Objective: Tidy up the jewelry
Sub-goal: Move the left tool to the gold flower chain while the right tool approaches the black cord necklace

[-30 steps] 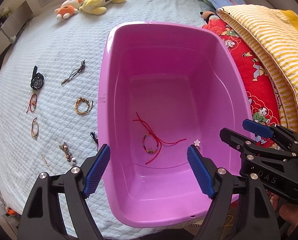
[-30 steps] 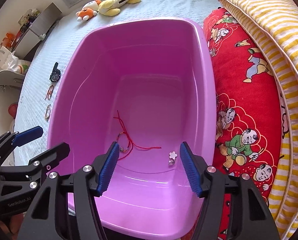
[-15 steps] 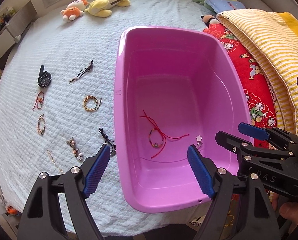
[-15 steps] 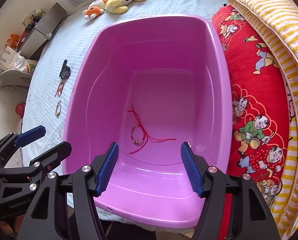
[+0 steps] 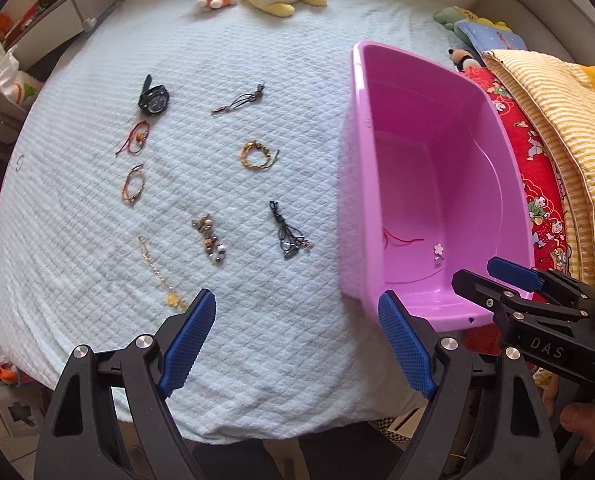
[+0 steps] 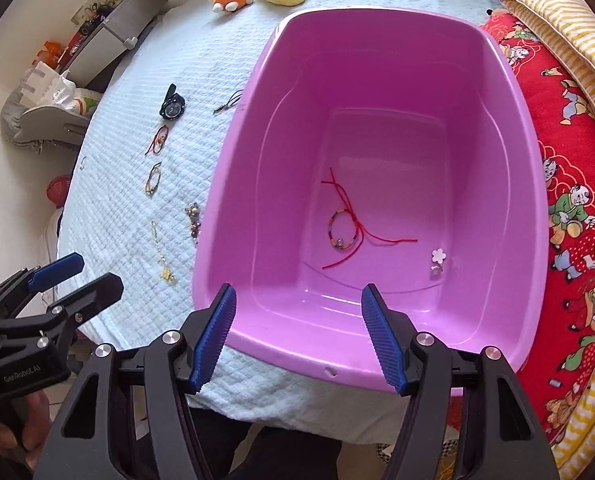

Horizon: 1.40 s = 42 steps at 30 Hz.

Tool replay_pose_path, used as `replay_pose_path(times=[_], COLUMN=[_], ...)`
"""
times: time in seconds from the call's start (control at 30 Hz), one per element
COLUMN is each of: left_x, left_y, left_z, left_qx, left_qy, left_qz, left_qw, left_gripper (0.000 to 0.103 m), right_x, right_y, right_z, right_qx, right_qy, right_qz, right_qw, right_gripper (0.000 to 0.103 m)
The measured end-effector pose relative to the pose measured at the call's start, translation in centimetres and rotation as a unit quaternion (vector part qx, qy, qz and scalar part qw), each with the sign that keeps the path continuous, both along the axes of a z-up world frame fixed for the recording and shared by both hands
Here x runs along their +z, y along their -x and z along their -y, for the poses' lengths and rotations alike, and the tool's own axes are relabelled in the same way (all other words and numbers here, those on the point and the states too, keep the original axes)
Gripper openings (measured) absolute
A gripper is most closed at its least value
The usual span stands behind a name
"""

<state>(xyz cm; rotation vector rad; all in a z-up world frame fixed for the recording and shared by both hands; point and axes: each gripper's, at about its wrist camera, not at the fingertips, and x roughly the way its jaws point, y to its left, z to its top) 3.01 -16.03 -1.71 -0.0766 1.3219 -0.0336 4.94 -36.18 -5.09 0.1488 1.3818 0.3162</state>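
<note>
Left gripper [image 5: 297,338] hangs over the bed [image 5: 257,60], jaws spread wide and just been opening, nothing between them, touching nothing. Right gripper [image 6: 299,334] is open and empty above the near rim of the pink tub [image 6: 233,200]. A red-string bracelet [image 6: 343,232] and flower charm [image 6: 438,256] lie inside; other jewelry [image 5: 257,156] stays scattered on the bed.

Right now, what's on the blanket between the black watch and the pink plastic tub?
In the left wrist view, a dark cord bracelet lies between the black watch and the pink plastic tub, on the pale blue blanket.
</note>
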Motion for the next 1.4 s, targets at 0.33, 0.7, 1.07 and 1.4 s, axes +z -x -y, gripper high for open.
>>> replay_pose_path(times=[0.33, 0.7, 1.07, 1.4], left_x=[0.0, -1.8, -7.5, -15.1], left_y=[4.2, 5.8, 6.2, 5.0], left_z=[-10.9, -19.6, -23.0, -21.0], left_qx=[0.031, -0.007, 0.023, 0.065], left_qy=[-0.025, -0.037, -0.022, -0.035], left_qz=[0.015, 0.034, 0.039, 0.097], left_qw=[0.9991, 0.9987, 0.9987, 0.9925], left_gripper=[0.083, 0.084, 0.084, 0.084], right_x=[0.2, -0.3, -4.5, -12.5], right_y=[5.0, 9.7, 10.5, 7.5], right_z=[-7.7, -14.6, -17.7, -17.9], right_qx=[0.003, -0.091, -0.134, -0.103], right_qy=[0.006, 0.03, 0.053, 0.068], right_qz=[0.017, 0.05, 0.072, 0.132], right_qw=[1.0, 0.994, 0.987, 0.984], right_gripper=[0.062, 0.062, 0.062, 0.062])
